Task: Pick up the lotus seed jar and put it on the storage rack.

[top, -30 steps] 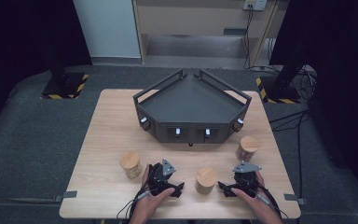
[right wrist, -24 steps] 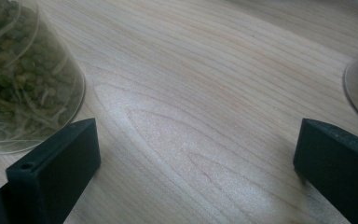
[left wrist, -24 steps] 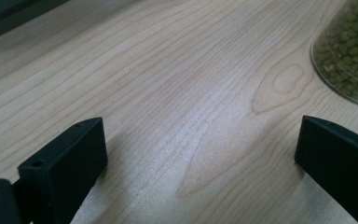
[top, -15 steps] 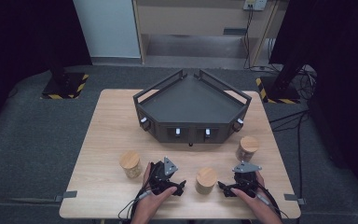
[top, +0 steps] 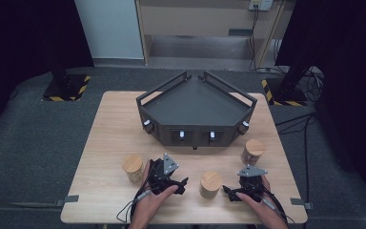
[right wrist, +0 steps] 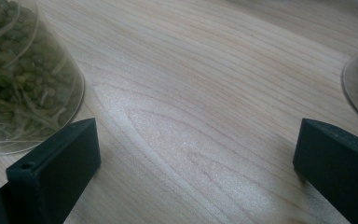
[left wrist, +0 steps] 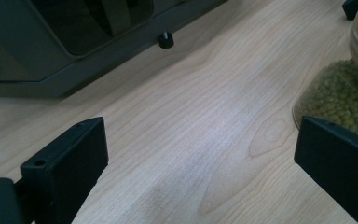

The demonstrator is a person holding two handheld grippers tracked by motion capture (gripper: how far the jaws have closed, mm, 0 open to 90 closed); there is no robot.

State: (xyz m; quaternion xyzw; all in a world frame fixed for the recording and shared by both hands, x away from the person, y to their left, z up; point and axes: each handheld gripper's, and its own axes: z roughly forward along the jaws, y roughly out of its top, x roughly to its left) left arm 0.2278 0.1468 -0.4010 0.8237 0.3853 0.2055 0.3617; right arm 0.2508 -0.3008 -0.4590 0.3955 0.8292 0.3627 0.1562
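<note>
**Two grippers wait beside the jars**

A person holds a gripper in each hand near the front edge of the wooden table. The left gripper has its jaws spread wide, and they have just been closing a tiny bit, with nothing between them but bare wood. The right gripper also has its jaws spread wide, with only table between them.

The middle jar stands upright between the two grippers, close to both. It has a wooden lid and green beans inside. In the left gripper view it sits just past the right-hand jaw. In the right gripper view it sits just behind the left-hand jaw.

Another jar stands to the left of the left gripper. A third jar stands behind the right gripper. A dark tray with raised sides sits farther back on the table.
</note>
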